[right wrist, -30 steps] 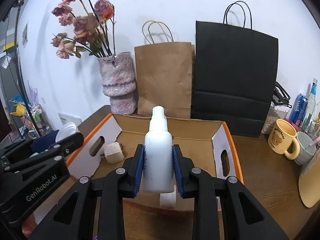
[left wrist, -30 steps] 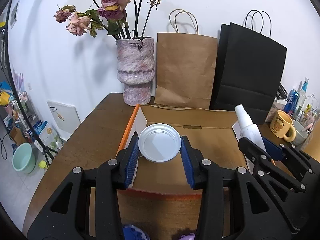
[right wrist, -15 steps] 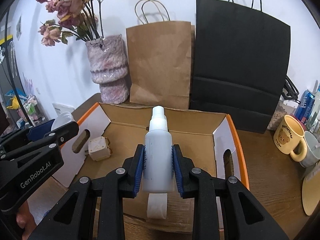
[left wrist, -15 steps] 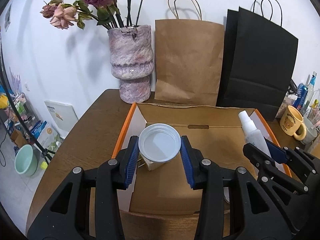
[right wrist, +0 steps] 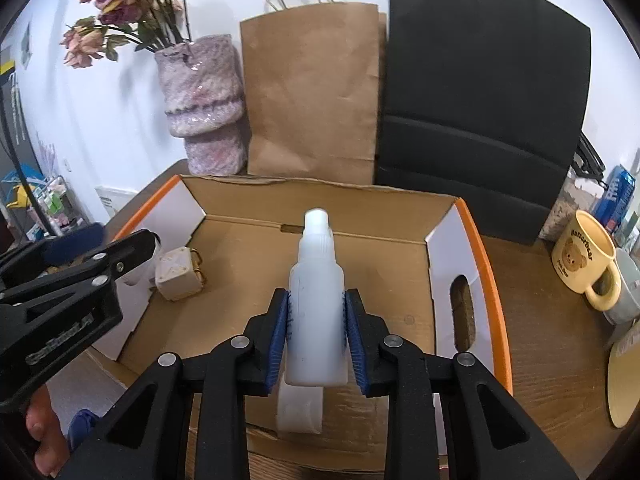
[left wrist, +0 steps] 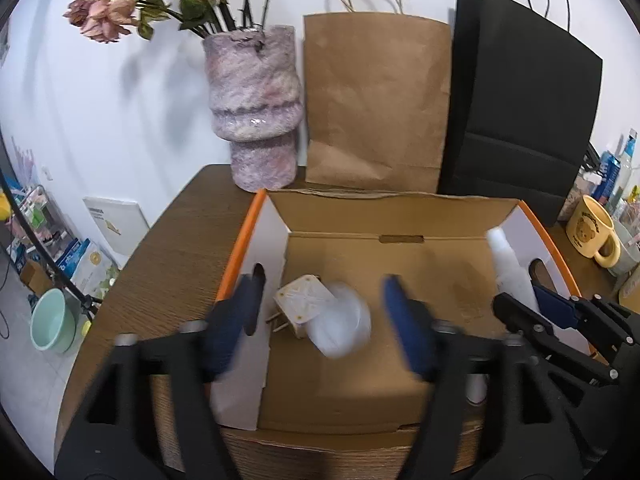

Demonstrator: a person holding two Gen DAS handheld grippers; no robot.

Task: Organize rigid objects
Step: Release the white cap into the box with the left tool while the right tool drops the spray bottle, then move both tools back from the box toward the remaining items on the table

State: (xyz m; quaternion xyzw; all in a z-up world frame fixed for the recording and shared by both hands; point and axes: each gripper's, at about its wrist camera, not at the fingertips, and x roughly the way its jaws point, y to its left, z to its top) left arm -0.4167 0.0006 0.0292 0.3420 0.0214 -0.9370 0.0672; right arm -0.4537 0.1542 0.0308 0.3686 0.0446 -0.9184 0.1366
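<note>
Cardboard box [left wrist: 360, 368] as landmark. Left gripper [left wrist: 324, 312] above its left half, jaws spread wide, gripping nothing. White cup [left wrist: 340, 326], blurred, inside the box beside a beige plug [left wrist: 300, 304]. Right gripper [right wrist: 316, 320] over the box's near edge, jaws clamped on a white bottle [right wrist: 316, 300].

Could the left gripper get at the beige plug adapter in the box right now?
Probably yes: the left gripper is open above the cardboard box, and the plug adapter lies just below, though the blurred white cup crowds its right side.
</note>
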